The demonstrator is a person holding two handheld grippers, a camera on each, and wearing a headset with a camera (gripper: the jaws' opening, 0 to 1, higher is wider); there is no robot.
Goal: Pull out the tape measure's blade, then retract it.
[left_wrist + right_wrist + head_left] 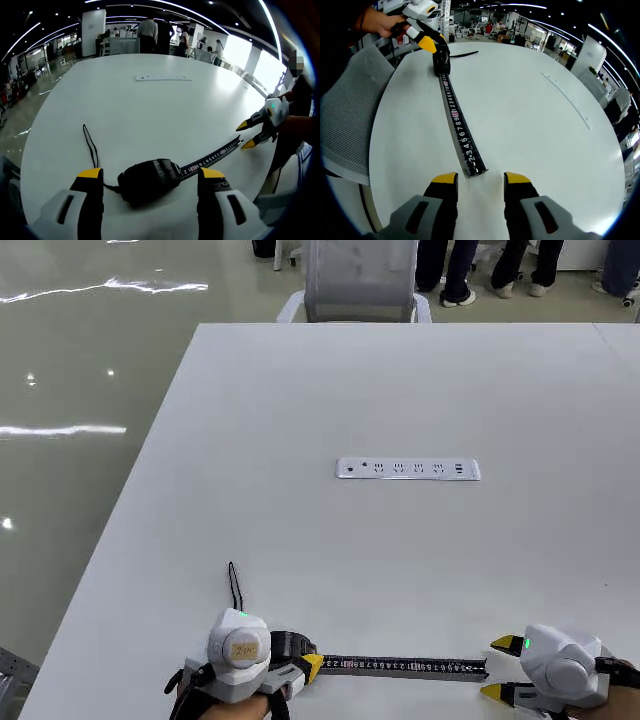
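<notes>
Right gripper (481,178) is released, jaws apart. The extended blade (456,120) ends just ahead of its tips, flat on the white table (400,380). The black tape measure case (288,644) lies between the left gripper (151,175) jaws, which are also spread, unclenched. Its lanyard (235,585) trails behind; a power strip (408,469) lies further off.

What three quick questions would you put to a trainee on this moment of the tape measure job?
1. True or false: the tape measure's blade lies pulled out along the white table.
2. Which gripper has the black case between its jaws: A left, B right, C neither?
3. Fill in: the right gripper, just short of the blade's tip, has its jaws ___.

Key: 1 true. 2 A, the left gripper. 3 open.
</notes>
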